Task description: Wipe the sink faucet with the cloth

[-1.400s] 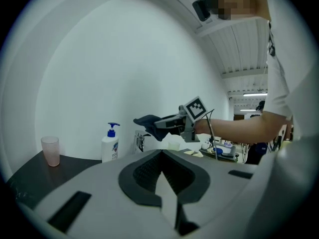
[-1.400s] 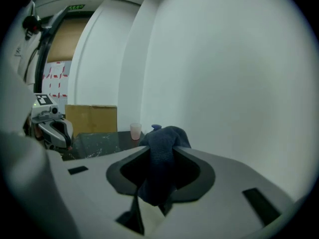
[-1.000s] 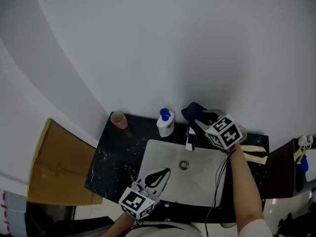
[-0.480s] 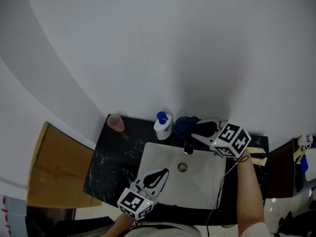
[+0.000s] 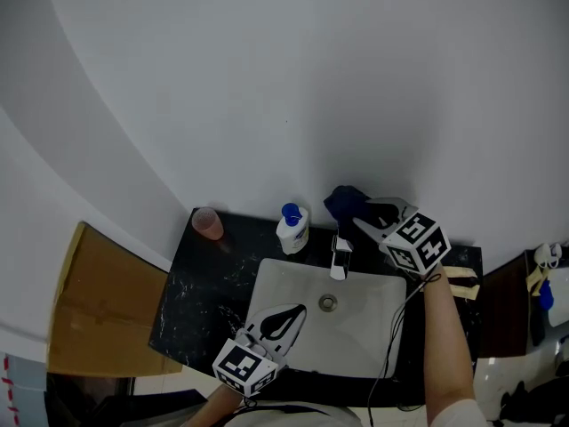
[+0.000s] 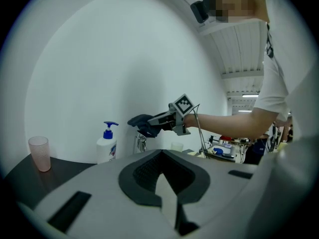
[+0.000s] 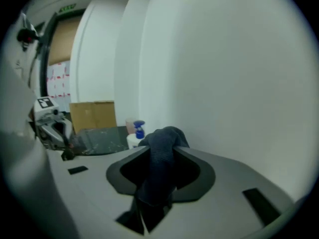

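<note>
The chrome faucet [image 5: 339,256] stands at the back rim of the white sink [image 5: 289,283]. My right gripper [image 5: 357,210] hangs just above and behind it, close to the wall, shut on a dark blue cloth [image 5: 345,203]. The cloth is clear of the faucet. In the right gripper view the cloth [image 7: 160,168] bunches between the jaws and drapes over their tips. The left gripper view shows the cloth [image 6: 142,123] above the faucet [image 6: 141,142]. My left gripper [image 5: 300,310] hovers over the sink's front edge, its tips together with nothing in them.
A white soap bottle with a blue pump [image 5: 292,228] stands left of the faucet, and a pink cup [image 5: 208,223] sits at the back left of the black counter [image 5: 191,283]. A cardboard box [image 5: 98,310] stands at the left. Pale items [image 5: 458,278] lie on the counter's right end.
Half a second ago the right gripper had the cloth down on the faucet, covering it. It has since lifted up and back toward the wall. The left gripper has stayed put.
</note>
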Tool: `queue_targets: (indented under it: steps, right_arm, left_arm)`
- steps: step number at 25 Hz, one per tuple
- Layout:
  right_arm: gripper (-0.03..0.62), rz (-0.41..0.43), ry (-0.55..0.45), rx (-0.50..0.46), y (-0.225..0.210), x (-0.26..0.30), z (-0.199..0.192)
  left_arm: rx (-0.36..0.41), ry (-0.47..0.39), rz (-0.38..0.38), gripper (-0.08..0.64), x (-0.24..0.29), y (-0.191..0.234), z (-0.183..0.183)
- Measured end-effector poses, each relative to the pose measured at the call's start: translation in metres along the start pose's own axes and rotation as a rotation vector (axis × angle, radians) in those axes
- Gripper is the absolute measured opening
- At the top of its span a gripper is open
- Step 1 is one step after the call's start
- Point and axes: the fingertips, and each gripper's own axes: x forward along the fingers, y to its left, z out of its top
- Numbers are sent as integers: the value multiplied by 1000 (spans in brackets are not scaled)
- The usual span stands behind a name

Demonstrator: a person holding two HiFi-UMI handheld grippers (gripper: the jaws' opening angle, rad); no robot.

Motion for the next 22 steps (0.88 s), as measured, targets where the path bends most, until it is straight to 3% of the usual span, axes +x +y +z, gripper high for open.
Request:
queue_targets:
  steps: [3,5,8,12,14,16,18,20,22]
  right_arm:
    - [127,194,5,-25,45,-10,2]
    - [127,232,71,-79,60,-5,-9]
    - [127,157,87,-72,47,8,-15]
    - [127,-40,74,25,-6,18,-16]
    - [127,-94,75,-2,-16,11,-14]
    - [127,-37,35,-29,-1,1,-4]
    - [127,102,17,-43,29,-7,1]
    - [127,211,58,-83,55,-9,-4]
    - [127,239,109,-120,64,-3,-13]
  left_arm:
    - [0,-1,-8,2,1,1,-3]
    - [1,-1,-12,2,3,-1,-3]
    - [2,-7,-18,2,4,-5,-1]
    - [0,-7,-22,2,3,-5,-2]
    - [-3,-5,-24,2,2,-7,-4]
    - [-4,-4,-22,2,0,-7,-5]
    - [-6,-1,-21,2,-1,-6,-7]
    - [-6,-1,-22,2,0,-6,-7]
    - [-6,-1,-22,2,2,-7,-7]
